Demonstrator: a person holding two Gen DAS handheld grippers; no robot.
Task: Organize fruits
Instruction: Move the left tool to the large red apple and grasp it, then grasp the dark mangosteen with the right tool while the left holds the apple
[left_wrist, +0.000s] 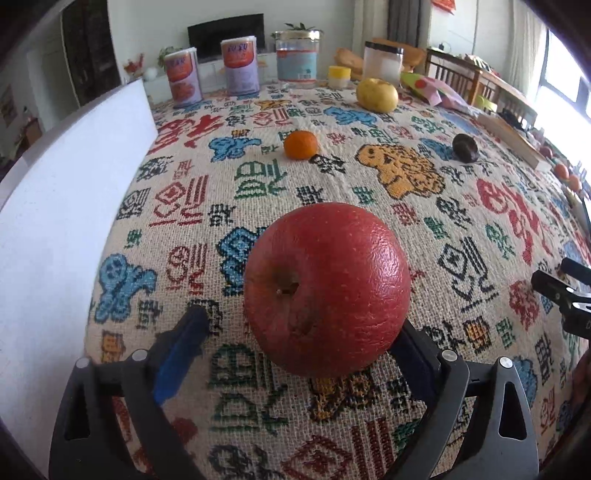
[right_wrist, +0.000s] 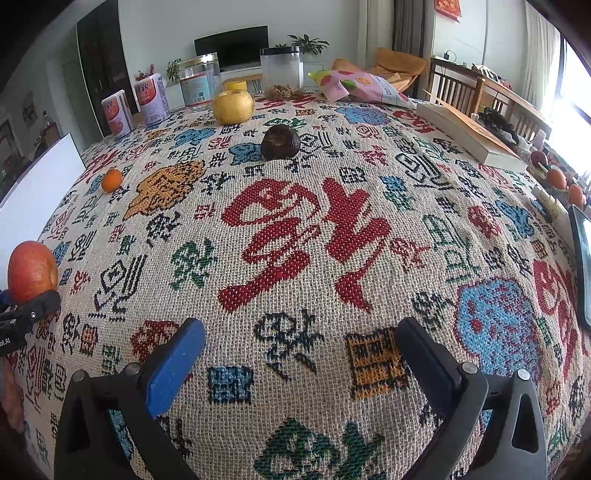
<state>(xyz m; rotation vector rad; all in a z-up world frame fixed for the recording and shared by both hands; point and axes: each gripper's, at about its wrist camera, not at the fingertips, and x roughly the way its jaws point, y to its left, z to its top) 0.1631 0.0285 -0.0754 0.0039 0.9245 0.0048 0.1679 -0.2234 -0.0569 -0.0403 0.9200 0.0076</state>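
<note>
Red apple (left_wrist: 327, 290) sits btwn wide-open left gripper (left_wrist: 301, 325) fingers, w/ right gripper (right_wrist: 301, 332) spread over tablecloth (right_wrist: 303, 236).

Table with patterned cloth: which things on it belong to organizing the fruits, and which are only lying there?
Belong to the job:
- red apple, between the fingers of the open left claw
- small orange
- yellow apple
- dark round fruit

Only lying there:
- two cans
- clear jars
- snack bag
- book
- white board
</note>
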